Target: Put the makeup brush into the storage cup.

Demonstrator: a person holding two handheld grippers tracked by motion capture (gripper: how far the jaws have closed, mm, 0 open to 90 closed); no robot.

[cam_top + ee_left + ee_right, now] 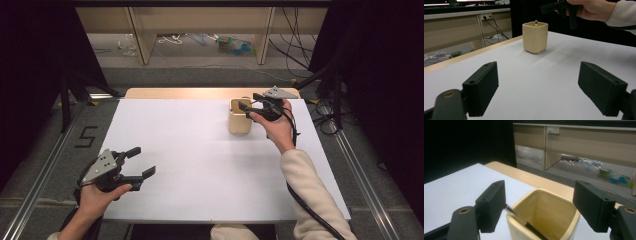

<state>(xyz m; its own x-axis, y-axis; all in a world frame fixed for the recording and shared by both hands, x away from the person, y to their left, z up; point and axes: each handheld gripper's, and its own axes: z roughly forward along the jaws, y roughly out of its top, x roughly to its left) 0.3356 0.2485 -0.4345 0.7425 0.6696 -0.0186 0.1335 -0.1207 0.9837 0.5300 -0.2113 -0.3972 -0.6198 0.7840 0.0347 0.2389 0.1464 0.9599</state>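
A cream square cup stands upright on the white table, far right of centre. A thin dark pen leans inside it against the rim, and its pale tip pokes above the cup. My right gripper hovers open just over the cup's mouth, its jaws on either side of the cup and holding nothing. My left gripper is open above the table's near left part, far from the cup, with nothing between its fingers. The right gripper also appears above the cup.
A light wooden strip runs along the table's far edge. Beyond it are a wooden shelf frame, cables and litter on the floor. Metal rails flank the table. Dark curtains hang on both sides.
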